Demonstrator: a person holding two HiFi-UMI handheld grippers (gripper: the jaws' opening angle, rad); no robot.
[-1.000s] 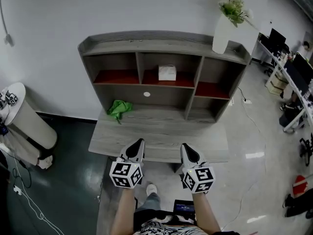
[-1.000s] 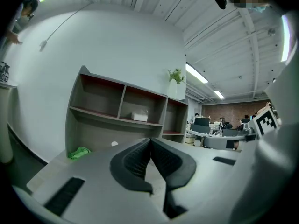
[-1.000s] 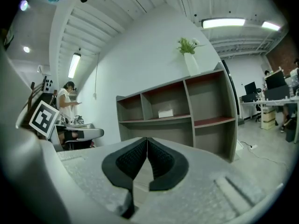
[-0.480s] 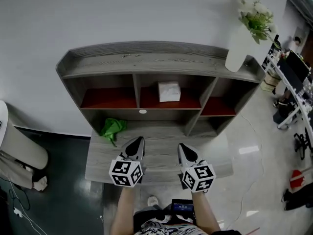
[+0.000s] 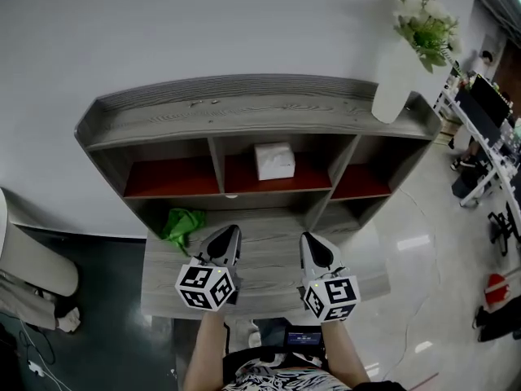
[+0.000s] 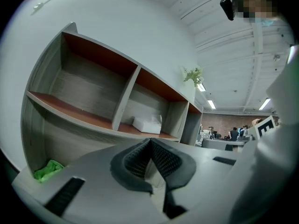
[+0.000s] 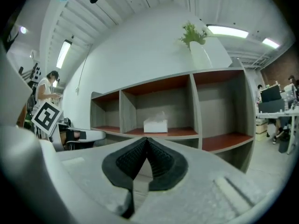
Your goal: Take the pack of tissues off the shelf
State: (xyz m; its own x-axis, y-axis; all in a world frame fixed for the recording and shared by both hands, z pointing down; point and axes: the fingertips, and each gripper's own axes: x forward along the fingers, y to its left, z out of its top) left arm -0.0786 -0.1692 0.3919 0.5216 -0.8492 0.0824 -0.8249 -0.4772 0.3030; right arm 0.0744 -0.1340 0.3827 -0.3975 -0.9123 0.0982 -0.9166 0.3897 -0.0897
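We held the left gripper (image 5: 229,235) and the right gripper (image 5: 311,240) side by side over the grey wood-grain counter (image 5: 269,277). Both pointed toward the grey wooden shelf unit with red-lined compartments (image 5: 244,111). Each gripper's jaws were pressed together on nothing. The white pack of tissues (image 5: 274,160) sat in the middle upper compartment, well apart from both. A crumpled green cloth (image 5: 182,225) lay at the counter's left.

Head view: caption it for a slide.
Left tool and right tool, both shut, face the tissue pack on the shelf.
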